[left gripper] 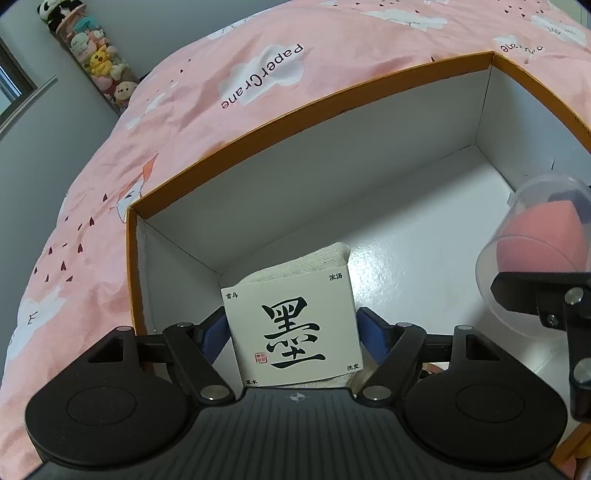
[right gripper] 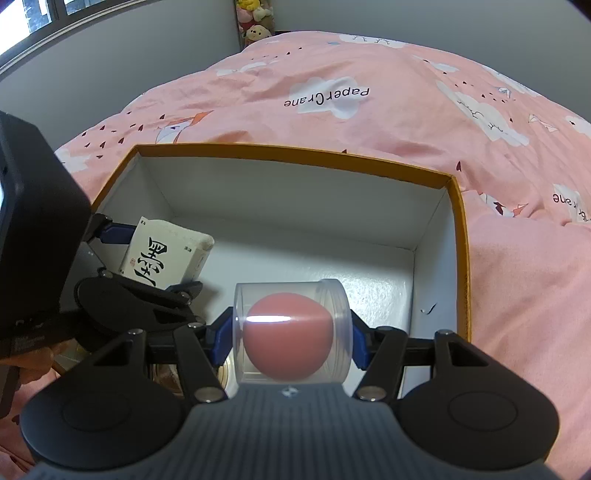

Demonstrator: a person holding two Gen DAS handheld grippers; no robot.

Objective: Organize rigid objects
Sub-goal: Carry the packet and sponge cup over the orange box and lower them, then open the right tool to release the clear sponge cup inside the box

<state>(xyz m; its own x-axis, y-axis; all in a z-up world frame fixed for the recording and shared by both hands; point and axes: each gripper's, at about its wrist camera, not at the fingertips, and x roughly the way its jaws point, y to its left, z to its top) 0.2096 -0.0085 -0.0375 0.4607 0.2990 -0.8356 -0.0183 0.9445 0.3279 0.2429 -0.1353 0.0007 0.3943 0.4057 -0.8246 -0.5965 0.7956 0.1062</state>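
While both grippers reach down into the box (right gripper: 460, 236) on the bed, each has something between its blue pads. Nearest on the right side, the right gripper (right gripper: 291, 336) is clenched on a clear jar (right gripper: 332, 295) lying on its side, one pad against each end; inside it sits a pink rounded sponge (right gripper: 286, 336), and the left wrist view shows a darker piece behind it. The jar hangs over the glossy white floor of the box, toward its near right part; whether it touches the floor I cannot tell.

Just to its left, the left gripper (left gripper: 291, 332) straddles a white packet (left gripper: 295, 325) printed with a large black Chinese character, small characters in its corners and a little red stamp. From the left wrist view the pads stand just off the packet's sides with narrow gaps showing, so the jaws look released rather than squeezing. The packet leans tilted in the near left corner of the box, its beige cloth-like end (left gripper: 325, 256) pointing farther in. The two grippers are close together, the left one's black body filling the left edge of the right wrist view.

Beyond them the rest of the white box floor lies bare up to the far wall, topped by an orange rim (left gripper: 295, 110). Around the box spreads a pink quilt (left gripper: 207, 92) printed with white clouds, small dark hearts and the words "PaperCrane". Farther off, against a grey wall, stands a tall clear tube of plush toys (left gripper: 98, 61), with a window (right gripper: 33, 14) beside it
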